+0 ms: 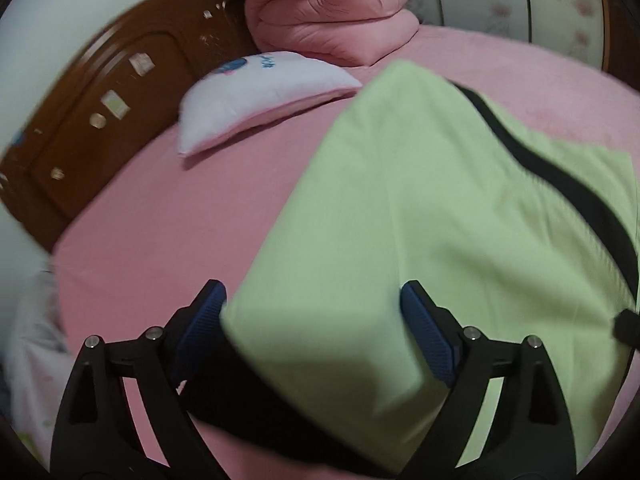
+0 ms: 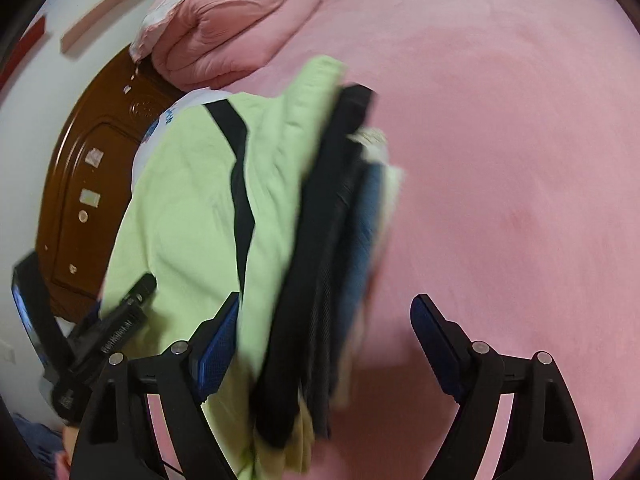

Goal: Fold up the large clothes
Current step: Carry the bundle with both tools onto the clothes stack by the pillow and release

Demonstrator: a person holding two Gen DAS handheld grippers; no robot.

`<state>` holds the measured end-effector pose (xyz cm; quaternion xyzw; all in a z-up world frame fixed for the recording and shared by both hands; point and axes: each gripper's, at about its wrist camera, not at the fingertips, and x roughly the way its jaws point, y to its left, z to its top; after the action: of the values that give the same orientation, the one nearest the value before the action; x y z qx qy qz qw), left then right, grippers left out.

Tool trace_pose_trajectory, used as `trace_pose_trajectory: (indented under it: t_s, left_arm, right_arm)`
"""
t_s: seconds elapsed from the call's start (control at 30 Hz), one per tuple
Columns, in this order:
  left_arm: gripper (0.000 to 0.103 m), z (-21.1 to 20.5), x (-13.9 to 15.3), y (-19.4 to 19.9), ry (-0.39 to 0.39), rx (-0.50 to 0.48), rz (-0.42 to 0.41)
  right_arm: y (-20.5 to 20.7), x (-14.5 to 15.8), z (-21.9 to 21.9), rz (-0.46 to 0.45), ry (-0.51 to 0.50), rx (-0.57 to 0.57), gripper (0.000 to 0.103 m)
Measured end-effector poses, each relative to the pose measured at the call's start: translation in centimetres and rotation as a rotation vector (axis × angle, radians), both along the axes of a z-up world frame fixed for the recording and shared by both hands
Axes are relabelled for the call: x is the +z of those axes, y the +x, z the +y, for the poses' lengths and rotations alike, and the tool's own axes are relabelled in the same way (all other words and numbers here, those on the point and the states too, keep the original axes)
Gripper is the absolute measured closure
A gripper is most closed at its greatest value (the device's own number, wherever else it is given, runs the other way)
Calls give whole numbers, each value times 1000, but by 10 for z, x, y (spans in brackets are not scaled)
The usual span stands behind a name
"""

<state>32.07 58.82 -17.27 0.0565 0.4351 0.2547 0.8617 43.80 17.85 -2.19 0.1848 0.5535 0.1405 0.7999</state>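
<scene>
Now both tools, left tool (image 1: 314,312) and right tool (image 2: 326,324), gape wide, empty; green garment (image 1: 400,200) lies folded on the bed (image 2: 500,160); next likely tidying.

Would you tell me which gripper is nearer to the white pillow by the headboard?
Left. The left gripper straddles the green garment's pillow-side corner, the white pillow beyond it; the right gripper is at the garment's opposite edge.

No legible text anywhere. Blue printed lettering on the white pillow (image 1: 256,92), too blurred to read. White lettering along the black body of the left gripper (image 2: 116,334), seen from the right wrist camera, likewise too small and smeared to make out. Pale stickers on the wooden headboard (image 1: 100,120), blank at this sharpness.
</scene>
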Motion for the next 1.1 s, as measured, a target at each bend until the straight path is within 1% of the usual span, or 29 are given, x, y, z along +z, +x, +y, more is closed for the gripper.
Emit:
trace_pose_trajectory:
  t_s: [0.07,0.1,0.13,0.17,0.2,0.23,0.27,0.33,0.47,0.5,0.57,0.6,0.63,0.7,0.73,0.77,0.8,0.83,0.87,0.97,1.03,1.1]
  left_arm:
    - [14,-18,-1,-14,63,-2,17]
    - [14,-29,-1,-23,108,-7,28]
    - [14,-41,-1,-32,137,-19,38]
    - [14,-51,-4,-42,133,-27,71]
    - [14,-59,-9,-53,109,-26,102]
    - [14,-67,-13,-63,80,-24,123]
    - [14,-76,-18,-77,36,-19,134]
    - [14,-90,-26,-97,-14,9,165]
    - [14,-128,-57,-135,-126,90,328]
    - [14,-144,-64,-145,-159,98,359]
    - [14,-179,-75,-159,-187,80,434]
    - [14,-202,-76,-167,-192,49,474]
    - [15,-225,-74,-175,-189,21,495]
    - [15,-268,-62,-194,-187,-1,498]
    - [15,-293,-53,-208,-218,-14,495]
    - [15,-318,-44,-222,-270,-40,497]
    - [16,-333,-37,-229,-308,-64,504]
    - [20,-353,-27,-243,-349,-97,507]
    - [21,-377,-13,-260,-385,-140,496]
    - [21,-426,23,-297,-403,-219,423]
    - [21,-457,49,-320,-395,-274,393]
    - [21,-472,70,-330,-381,-309,387]
  right_arm:
    - [-14,-2,-14,19,0,-10,19]
    - [-24,-2,-24,22,-13,-14,18]
    - [-32,-2,-31,25,-50,-15,18]
    - [-41,-3,-39,26,-96,-15,18]
    - [-54,-6,-50,28,-149,-14,18]
    - [-62,-9,-60,34,-161,-14,18]
    - [-71,-12,-70,45,-162,-16,18]
    - [-96,-21,-99,89,-155,-38,18]
    - [-147,-33,-163,171,-141,-84,18]
    - [-165,-35,-186,198,-141,-107,18]
    - [-193,-35,-218,226,-157,-136,12]
    - [-207,-33,-235,241,-170,-148,7]
    - [-227,-32,-255,255,-188,-158,4]
    - [-262,-26,-290,293,-235,-154,3]
    - [-282,-25,-304,314,-265,-141,3]
    - [-297,-20,-318,336,-302,-127,2]
    - [-314,-13,-332,355,-342,-108,2]
    - [-335,-1,-348,368,-384,-77,2]
    - [-353,10,-362,372,-403,-45,2]
    - [-403,48,-405,347,-441,24,1]
    - [-427,71,-432,333,-443,23,1]
    - [-447,95,-459,321,-427,-13,1]
